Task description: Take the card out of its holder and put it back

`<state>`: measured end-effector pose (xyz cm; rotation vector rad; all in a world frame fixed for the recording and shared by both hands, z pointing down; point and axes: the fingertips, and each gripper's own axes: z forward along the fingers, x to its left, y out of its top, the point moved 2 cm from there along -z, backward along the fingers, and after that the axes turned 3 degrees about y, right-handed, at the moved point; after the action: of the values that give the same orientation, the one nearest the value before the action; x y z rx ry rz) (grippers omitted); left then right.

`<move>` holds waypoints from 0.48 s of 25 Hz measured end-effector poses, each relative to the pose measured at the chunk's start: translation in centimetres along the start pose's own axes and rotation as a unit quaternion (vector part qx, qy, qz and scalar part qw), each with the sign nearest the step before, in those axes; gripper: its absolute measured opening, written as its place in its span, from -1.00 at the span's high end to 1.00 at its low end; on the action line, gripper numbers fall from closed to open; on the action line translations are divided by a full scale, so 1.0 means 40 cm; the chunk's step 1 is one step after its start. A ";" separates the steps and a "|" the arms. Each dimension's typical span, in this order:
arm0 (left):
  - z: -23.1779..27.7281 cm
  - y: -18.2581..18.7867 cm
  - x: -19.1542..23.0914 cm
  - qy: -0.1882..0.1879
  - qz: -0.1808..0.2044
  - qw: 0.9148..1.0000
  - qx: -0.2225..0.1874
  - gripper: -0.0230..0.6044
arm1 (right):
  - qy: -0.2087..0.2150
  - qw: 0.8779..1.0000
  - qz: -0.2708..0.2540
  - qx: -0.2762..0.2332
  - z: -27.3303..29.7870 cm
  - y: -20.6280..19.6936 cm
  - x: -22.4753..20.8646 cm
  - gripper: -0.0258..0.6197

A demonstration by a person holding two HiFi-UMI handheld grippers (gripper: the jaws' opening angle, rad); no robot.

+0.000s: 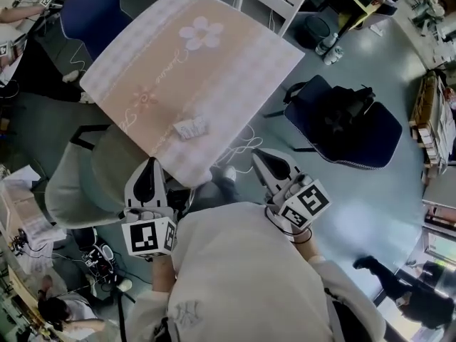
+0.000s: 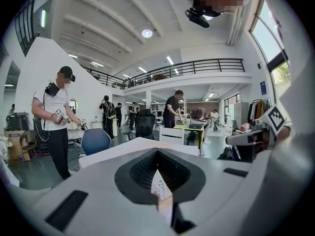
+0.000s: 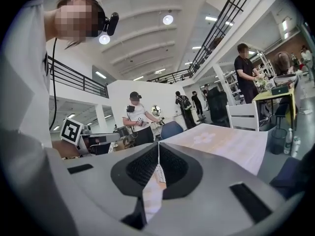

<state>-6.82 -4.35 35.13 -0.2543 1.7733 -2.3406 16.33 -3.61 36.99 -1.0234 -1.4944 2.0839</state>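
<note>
The left tongs [image 2: 157, 152] are closed tip to tip with nothing between them, and the right tongs [image 3: 158, 144] are closed and empty in the same way. In the head view both hang in the air off the near corner of the desk [image 1: 235, 84], the left pair at the desk's edge and the right pair just off it. Neither touches anything. The card holder [image 1: 190, 127] lies flat on the desk near that corner, at 1 o'clock from the left tongs and 10 o'clock from the right, apart from both. It is too small to tell whether the card sits in it. A pale checked cloth [image 1: 164, 70] with a printed flower [image 1: 201, 32] covers the desk. Around the desk stand a grey chair [image 1: 82, 180] at 8 o'clock, a blue chair [image 1: 92, 9] at 10 o'clock and a dark chair [image 1: 370, 137] bearing a black bag [image 1: 338, 112] at 3 o'clock.
</note>
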 end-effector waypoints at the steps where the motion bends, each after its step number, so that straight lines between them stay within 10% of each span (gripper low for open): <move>1: 0.000 0.000 0.007 0.006 -0.001 1.000 0.001 0.93 | 0.006 1.000 0.000 0.002 0.007 -0.001 -0.001 0.87; 6: 0.014 0.015 0.024 0.013 -0.004 1.000 -0.008 0.93 | 0.026 1.000 -0.008 0.011 0.054 0.006 -0.020 0.85; 9: 0.023 0.019 0.032 0.012 -0.007 1.000 -0.008 0.93 | 0.044 0.998 -0.021 0.032 0.107 0.004 -0.042 0.39; 12: 0.033 0.027 0.054 0.014 -0.010 1.000 -0.007 0.93 | 0.075 0.994 -0.047 0.068 0.184 -0.021 -0.068 0.37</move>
<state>-8.52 -6.42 34.50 -0.2449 1.8074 -2.3581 12.59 -9.92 39.95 -1.0139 -1.2829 1.9675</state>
